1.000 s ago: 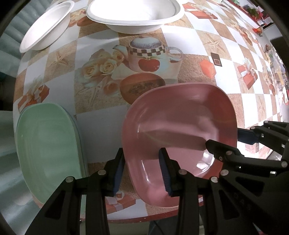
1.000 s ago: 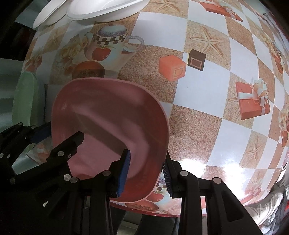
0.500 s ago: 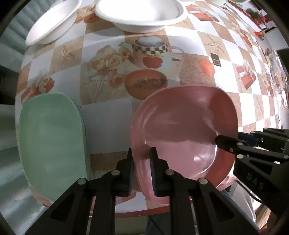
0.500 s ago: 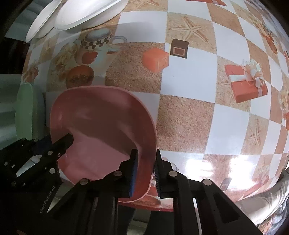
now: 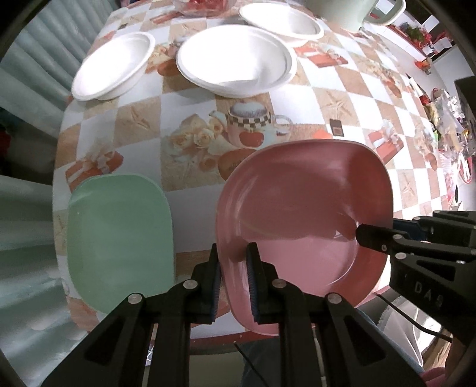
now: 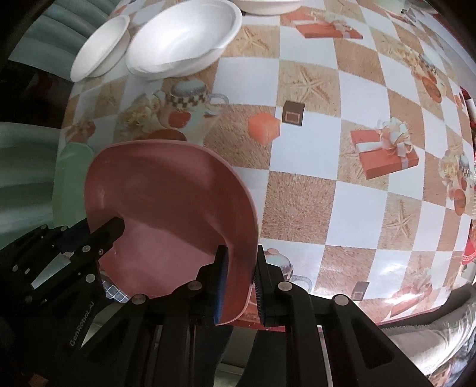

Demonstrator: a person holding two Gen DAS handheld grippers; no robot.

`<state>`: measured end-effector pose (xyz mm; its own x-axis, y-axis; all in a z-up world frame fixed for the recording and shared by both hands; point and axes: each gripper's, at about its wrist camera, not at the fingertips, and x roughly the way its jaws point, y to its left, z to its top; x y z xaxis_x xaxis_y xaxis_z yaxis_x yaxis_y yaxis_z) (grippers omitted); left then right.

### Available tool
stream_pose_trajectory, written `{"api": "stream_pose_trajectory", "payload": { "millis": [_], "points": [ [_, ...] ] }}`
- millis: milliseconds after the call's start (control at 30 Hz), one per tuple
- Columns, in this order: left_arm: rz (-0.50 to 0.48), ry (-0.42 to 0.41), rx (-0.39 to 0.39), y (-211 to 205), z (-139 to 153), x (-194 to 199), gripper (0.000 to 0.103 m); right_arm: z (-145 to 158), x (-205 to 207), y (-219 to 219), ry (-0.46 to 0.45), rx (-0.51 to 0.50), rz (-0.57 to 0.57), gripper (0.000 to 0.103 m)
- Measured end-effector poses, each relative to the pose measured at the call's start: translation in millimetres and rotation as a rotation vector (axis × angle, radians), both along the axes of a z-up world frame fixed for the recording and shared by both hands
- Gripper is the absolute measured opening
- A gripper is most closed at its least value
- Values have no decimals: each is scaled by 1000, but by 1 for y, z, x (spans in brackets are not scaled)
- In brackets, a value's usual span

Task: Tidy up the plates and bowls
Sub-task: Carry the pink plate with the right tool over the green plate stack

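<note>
A pink square plate [image 5: 303, 208] is held above the table's near edge by both grippers. My left gripper [image 5: 233, 282] is shut on its left rim. My right gripper [image 6: 239, 285] is shut on its right rim; the plate also shows in the right wrist view [image 6: 166, 208]. A green square plate [image 5: 119, 238] lies flat on the table to the left; its edge shows in the right wrist view [image 6: 70, 178]. Three white bowls [image 5: 235, 59] [image 5: 111, 70] [image 5: 282, 22] stand at the far side.
The table [image 6: 327, 178] has a checkered printed cloth. A pale green container [image 5: 348, 12] stands at the far edge. Clutter [image 5: 446, 119] lies at the far right. The table's near edge [image 5: 208, 336] runs just below the plates.
Both grippers closed on the pink plate's rims and lifted it off the table, pulling back so more of the table shows.
</note>
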<state>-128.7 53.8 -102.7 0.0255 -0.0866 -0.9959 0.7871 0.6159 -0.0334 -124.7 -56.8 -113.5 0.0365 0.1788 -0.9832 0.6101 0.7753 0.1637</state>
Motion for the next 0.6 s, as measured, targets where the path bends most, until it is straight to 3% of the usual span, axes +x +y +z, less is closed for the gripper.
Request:
{"api": "stream_pose_trajectory", "payload": {
  "millis": [333, 600],
  "points": [
    [60, -32, -25, 20, 19, 13, 17, 38, 14, 9, -40, -28, 58, 19],
    [136, -82, -27, 54, 36, 42, 17, 58, 49, 39, -73, -37, 150, 19]
  ]
}}
